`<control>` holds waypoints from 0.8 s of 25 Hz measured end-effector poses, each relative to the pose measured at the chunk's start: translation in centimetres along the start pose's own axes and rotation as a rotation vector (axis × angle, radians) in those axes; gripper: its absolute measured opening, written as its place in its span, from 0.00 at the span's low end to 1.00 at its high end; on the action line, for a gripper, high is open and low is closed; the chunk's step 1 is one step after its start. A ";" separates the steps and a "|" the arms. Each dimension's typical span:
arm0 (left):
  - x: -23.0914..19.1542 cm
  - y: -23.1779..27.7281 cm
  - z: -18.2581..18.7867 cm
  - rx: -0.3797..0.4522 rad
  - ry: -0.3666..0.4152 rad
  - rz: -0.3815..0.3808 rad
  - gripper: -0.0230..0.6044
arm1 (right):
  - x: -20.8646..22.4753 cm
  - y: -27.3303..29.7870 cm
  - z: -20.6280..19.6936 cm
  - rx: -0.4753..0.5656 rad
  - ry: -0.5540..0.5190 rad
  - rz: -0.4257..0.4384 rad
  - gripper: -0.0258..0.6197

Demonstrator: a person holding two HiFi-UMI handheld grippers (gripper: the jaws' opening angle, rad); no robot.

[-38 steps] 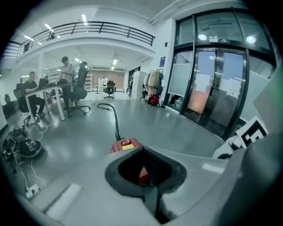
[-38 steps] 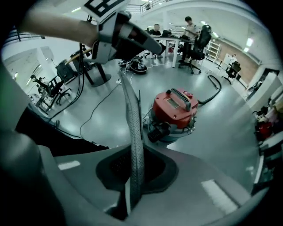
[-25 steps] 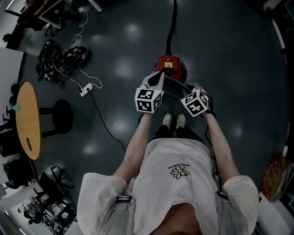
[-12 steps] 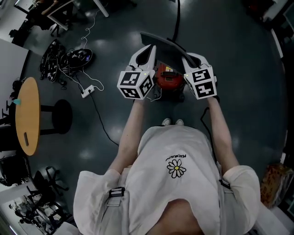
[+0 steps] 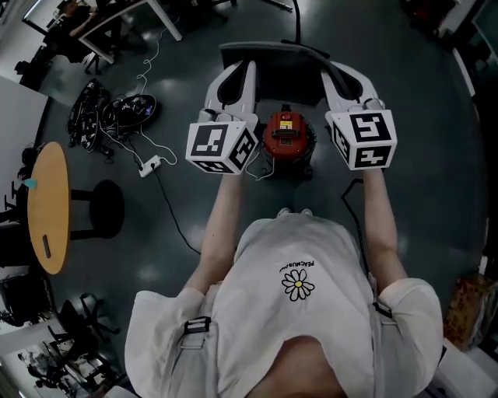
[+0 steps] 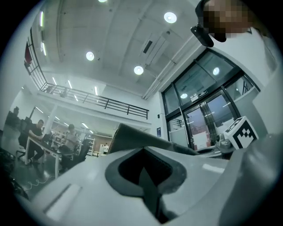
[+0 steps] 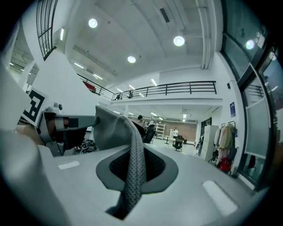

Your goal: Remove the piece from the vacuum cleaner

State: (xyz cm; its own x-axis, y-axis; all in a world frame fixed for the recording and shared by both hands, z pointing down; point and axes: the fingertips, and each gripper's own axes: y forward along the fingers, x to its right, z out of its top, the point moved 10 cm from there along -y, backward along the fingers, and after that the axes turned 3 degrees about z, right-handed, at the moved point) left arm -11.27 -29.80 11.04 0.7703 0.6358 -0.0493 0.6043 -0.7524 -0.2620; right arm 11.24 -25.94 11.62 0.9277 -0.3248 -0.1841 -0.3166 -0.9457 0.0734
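Note:
The red vacuum cleaner (image 5: 286,136) stands on the dark floor in front of the person's feet. Above and beyond it a flat dark grey piece (image 5: 272,71) is held up, stretched between both grippers and clear of the vacuum. My left gripper (image 5: 236,71) is shut on the piece's left end; in the left gripper view its thin edge (image 6: 149,194) runs between the jaws of the left gripper (image 6: 146,176). My right gripper (image 5: 336,71) is shut on the right end, where grey mesh fabric (image 7: 116,130) is pinched in the right gripper (image 7: 132,176).
A black hose (image 5: 296,19) leads away from the vacuum at the top. A heap of cables (image 5: 109,109) and a white power strip (image 5: 152,165) lie at the left. A round wooden table (image 5: 47,206) and a black stool (image 5: 105,206) stand further left.
Both grippers rose from the vacuum's top and spread apart, carrying the dark grey piece up and away from the red vacuum.

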 end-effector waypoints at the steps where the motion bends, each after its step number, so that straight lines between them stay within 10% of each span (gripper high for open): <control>1: 0.0 0.0 0.4 0.006 0.005 -0.001 0.04 | 0.0 -0.2 0.4 0.013 0.001 -0.010 0.10; 20: -0.6 -0.4 0.9 0.024 0.034 0.009 0.04 | -0.2 -0.8 1.5 0.040 -0.052 -0.036 0.09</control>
State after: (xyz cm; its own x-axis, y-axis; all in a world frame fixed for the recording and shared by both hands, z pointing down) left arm -12.20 -29.75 10.29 0.7825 0.6223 -0.0191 0.5924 -0.7536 -0.2850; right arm 11.05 -25.16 10.14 0.9274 -0.2892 -0.2371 -0.2913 -0.9562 0.0269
